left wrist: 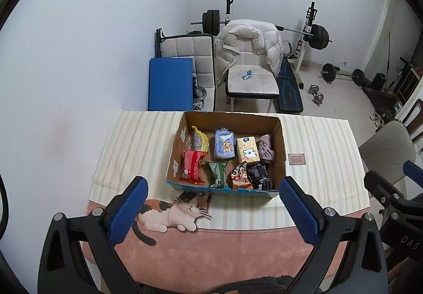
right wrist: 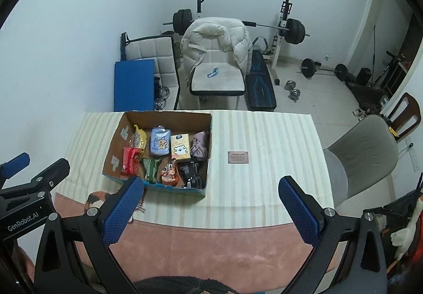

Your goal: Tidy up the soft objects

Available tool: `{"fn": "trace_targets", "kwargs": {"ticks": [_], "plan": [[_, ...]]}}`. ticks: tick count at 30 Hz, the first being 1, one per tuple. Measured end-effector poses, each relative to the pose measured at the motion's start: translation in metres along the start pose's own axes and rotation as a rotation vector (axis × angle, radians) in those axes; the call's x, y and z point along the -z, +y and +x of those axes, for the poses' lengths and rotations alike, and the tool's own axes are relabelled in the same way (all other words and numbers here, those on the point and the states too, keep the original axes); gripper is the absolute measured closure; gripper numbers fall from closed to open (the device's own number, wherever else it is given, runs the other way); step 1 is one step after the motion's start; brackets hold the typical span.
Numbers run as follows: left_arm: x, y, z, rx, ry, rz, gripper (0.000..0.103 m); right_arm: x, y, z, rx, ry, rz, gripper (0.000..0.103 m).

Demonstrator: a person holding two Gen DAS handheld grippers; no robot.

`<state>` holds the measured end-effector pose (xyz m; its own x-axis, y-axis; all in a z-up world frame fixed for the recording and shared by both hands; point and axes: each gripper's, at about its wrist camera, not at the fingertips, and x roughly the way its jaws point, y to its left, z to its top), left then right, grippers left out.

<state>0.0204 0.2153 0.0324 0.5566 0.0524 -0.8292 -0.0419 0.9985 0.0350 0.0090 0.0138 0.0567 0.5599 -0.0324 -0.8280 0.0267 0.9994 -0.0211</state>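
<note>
A cardboard box (left wrist: 280,151) (right wrist: 116,140) stands on the striped tablecloth and holds several soft packs: a red snack bag (left wrist: 191,167), a blue tissue pack (left wrist: 224,147), a yellow tissue pack (left wrist: 247,153), a mauve cloth (left wrist: 266,150), a green pack (left wrist: 218,173), a black pack (left wrist: 260,176). My left gripper (left wrist: 214,212) is open and empty, above the table's near edge in front of the box. My right gripper (right wrist: 211,208) is open and empty, to the right of the box.
A small brown card (right wrist: 238,157) lies on the cloth right of the box. A cat picture (left wrist: 171,212) is printed on the mat. A grey chair (right wrist: 362,156) stands at the table's right. Beyond the table are a chair with a white jacket (left wrist: 248,53) and weight gear.
</note>
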Motion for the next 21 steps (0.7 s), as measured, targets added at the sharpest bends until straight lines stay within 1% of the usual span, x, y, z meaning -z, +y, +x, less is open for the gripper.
{"fn": "trace_targets", "kwargs": {"ticks": [4,10,21], "plan": [[0.0003,-0.001,0.0008,-0.021,-0.016,0.006,0.001,-0.0005,0.0001,0.0001,0.001,-0.004,0.0,0.0],[-0.0012,0.001,-0.0023,-0.019,-0.031,-0.007,0.001,-0.0008,-0.002,0.001,0.006,-0.013,0.006,0.0],[-0.0011,0.0017,-0.0014,-0.008,-0.028,-0.013,0.001,-0.0013,-0.0035,0.0002,0.006,-0.017,0.012,0.0]]}}
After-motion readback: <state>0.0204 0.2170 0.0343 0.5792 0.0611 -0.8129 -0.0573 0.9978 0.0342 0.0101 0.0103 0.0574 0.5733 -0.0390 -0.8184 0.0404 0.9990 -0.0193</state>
